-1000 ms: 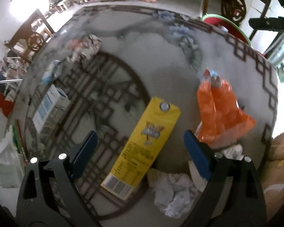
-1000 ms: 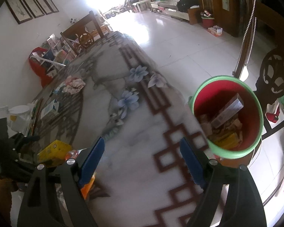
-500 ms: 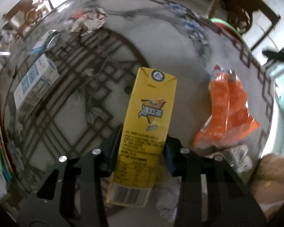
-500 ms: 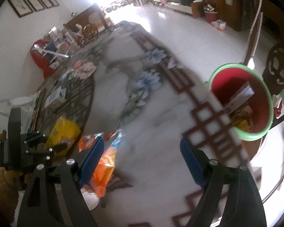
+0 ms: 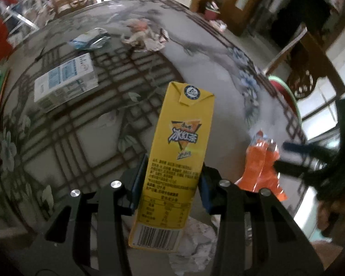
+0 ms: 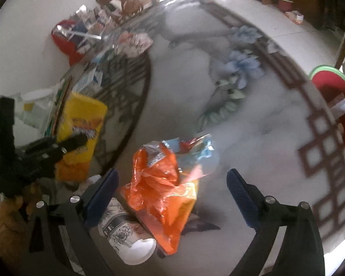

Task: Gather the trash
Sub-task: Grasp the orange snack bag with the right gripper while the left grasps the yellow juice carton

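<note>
My left gripper (image 5: 171,184) is shut on a yellow iced-tea carton (image 5: 179,151) and holds it above the patterned table; the carton also shows in the right wrist view (image 6: 80,133). My right gripper (image 6: 172,184) is open, its blue fingers on either side of an orange snack bag (image 6: 161,184) lying on the table; the bag also shows in the left wrist view (image 5: 262,163). A paper cup (image 6: 126,237) lies on its side by the bag. A red bin with a green rim (image 6: 333,110) stands beyond the table edge at right.
A blue-white carton (image 5: 64,82), a blue wrapper (image 5: 89,39) and crumpled paper (image 5: 145,36) lie further back on the table. Crumpled white tissue (image 5: 191,241) lies under the left gripper. Wooden chairs stand around the table.
My left gripper closed on the yellow carton and lifted it. My right gripper swung from the bin side over to the orange snack bag, staying open.
</note>
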`<state>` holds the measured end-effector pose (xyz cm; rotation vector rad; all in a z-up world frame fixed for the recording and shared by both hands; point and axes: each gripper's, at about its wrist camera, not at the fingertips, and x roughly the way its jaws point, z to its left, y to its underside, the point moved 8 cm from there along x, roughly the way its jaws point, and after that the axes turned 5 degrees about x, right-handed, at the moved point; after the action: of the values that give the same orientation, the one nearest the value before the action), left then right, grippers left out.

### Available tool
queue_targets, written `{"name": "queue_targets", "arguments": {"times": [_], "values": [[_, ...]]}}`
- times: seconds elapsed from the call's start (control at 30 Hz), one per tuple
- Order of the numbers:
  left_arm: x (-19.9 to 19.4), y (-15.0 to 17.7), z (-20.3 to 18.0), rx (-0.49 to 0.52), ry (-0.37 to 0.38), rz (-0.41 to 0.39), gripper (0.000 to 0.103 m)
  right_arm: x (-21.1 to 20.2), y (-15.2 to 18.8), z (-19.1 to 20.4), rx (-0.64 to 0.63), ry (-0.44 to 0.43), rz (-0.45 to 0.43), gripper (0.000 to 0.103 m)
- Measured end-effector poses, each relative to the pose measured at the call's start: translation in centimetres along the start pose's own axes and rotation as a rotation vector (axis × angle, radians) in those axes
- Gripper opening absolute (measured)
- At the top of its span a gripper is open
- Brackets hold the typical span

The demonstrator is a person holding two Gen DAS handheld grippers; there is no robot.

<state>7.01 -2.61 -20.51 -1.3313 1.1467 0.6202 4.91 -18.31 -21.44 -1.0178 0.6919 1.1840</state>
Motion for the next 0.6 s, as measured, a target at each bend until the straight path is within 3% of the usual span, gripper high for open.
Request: {"name": "queue_targets", "arguments": {"times": [0.23, 0.6], "values": [[-1.0, -0.5, -1.0, 0.012, -0.004, -0.038, 0.039, 1.5, 0.3, 0.3, -0.018, 0.009, 0.036, 0.091], [-0.7, -0.7, -0.9, 0.001, -0.02, -0.028, 0.04, 2.1, -0.2, 0.3, -0.039, 0.015, 0.036, 0.091]]}}
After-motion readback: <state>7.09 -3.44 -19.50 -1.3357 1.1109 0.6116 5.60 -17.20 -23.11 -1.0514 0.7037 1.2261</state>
